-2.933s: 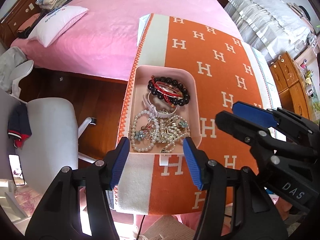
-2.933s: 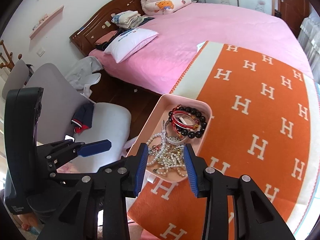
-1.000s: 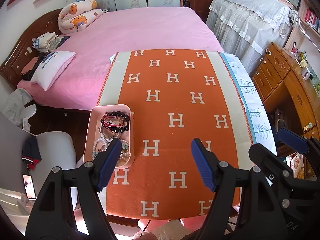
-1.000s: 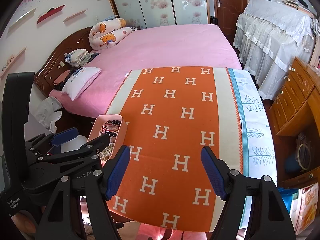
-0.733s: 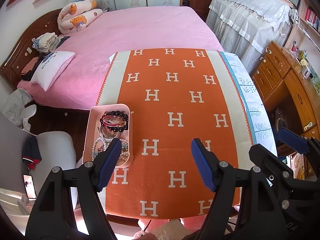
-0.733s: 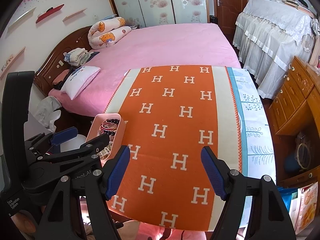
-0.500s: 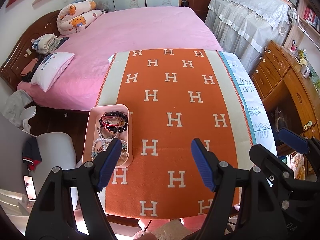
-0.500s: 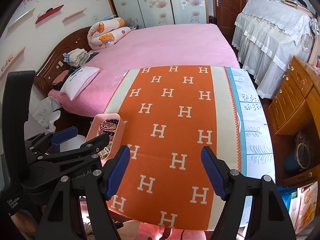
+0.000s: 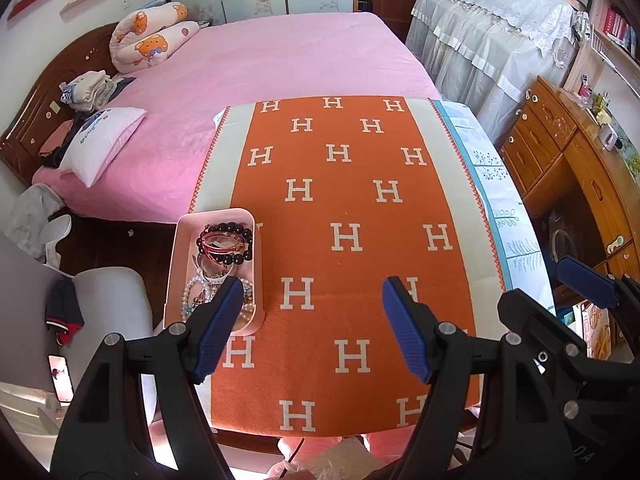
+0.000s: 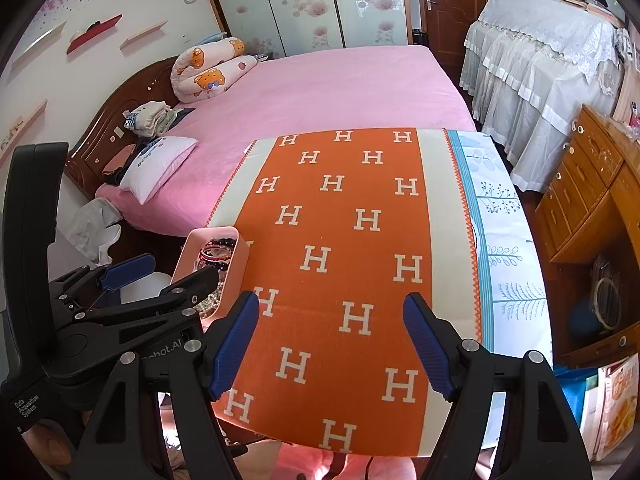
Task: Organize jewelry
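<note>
A pink tray sits at the left edge of an orange cloth with white H letters. In it lie a dark bead bracelet, red bangles and pearl strands. My left gripper hangs open high above the cloth, its left finger in front of the tray's near end, nothing between its blue pads. My right gripper is open too, over the cloth's near middle, holding nothing. The left gripper's black frame shows at the left of the right wrist view.
A pink bed with a white pillow lies behind the table. A grey chair stands left of the tray. Wooden drawers and a lace-covered unit are to the right. A white patterned cloth covers the table's right strip.
Since the oldest frames both grippers have pulled back and up from the tray and opened wider. Over the last second nothing has visibly moved.
</note>
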{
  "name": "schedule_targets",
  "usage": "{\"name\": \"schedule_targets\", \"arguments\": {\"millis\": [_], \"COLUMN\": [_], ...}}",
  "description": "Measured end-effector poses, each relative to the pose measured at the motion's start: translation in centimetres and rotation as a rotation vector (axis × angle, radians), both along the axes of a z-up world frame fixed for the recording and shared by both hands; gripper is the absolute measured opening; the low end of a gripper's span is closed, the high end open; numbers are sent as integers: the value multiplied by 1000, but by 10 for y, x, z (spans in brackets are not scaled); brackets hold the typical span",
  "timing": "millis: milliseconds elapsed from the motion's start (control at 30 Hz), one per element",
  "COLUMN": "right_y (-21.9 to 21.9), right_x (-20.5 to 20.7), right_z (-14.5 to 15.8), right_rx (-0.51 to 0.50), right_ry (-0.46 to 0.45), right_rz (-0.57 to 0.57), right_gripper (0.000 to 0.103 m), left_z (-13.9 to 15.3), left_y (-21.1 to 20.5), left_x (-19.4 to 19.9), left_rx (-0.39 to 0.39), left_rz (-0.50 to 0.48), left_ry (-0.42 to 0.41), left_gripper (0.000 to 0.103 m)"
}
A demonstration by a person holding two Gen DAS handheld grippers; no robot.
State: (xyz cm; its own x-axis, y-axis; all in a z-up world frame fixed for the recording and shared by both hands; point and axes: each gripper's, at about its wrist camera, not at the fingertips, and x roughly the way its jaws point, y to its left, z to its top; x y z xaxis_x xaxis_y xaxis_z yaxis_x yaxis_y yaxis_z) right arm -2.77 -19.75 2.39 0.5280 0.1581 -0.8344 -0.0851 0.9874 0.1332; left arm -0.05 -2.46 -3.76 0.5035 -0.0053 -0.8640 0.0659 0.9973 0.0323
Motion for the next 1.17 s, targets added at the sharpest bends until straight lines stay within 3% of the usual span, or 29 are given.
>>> {"name": "schedule_targets", "arguments": {"millis": [1167], "right_y": [3], "right_x": [-4], "right_z": [-6], "right_rx": [16], "right_ry": [16], "right_rz": [-6], "right_gripper": [76], "left_z": [-3], "left_y": [1], "left_x": [-2], "left_rx": [5], "left_rz": [-5], "left_ry": [6], "left_gripper": [70]}}
